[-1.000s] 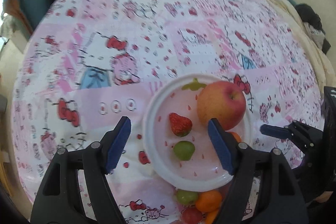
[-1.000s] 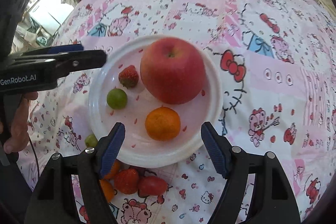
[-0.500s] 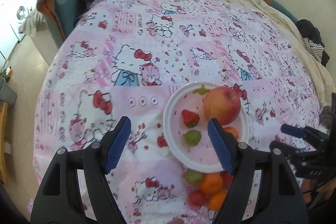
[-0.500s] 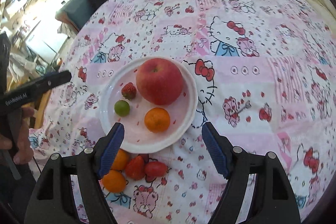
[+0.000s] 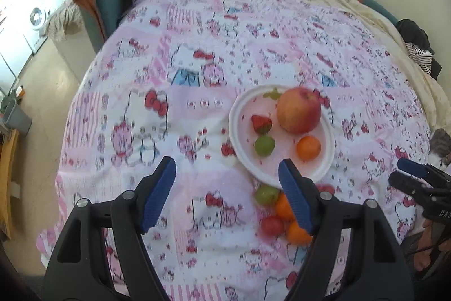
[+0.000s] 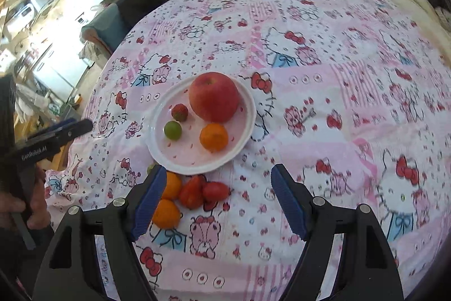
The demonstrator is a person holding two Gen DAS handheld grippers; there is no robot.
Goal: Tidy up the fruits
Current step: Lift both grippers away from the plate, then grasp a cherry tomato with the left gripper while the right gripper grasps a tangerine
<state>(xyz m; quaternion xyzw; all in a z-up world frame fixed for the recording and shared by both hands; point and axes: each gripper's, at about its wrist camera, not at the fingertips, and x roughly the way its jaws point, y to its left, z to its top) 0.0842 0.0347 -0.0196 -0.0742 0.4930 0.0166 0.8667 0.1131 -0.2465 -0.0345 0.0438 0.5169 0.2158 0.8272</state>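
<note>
My left hand-held gripper (image 5: 227, 186) hides part of the loose oranges (image 5: 296, 230) behind its right finger. My right hand-held gripper (image 6: 215, 199) covers most of a green fruit (image 6: 150, 167) at its left fingertip. The bedspread print (image 5: 197, 81) ahead is smeared with blur.

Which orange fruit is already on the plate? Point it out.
The orange beside the apple on the white plate. The other two oranges lie off it on the cloth, among the loose fruit.

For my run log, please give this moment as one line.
left gripper: open, empty | right gripper: open, empty | plate: apple, orange
</note>
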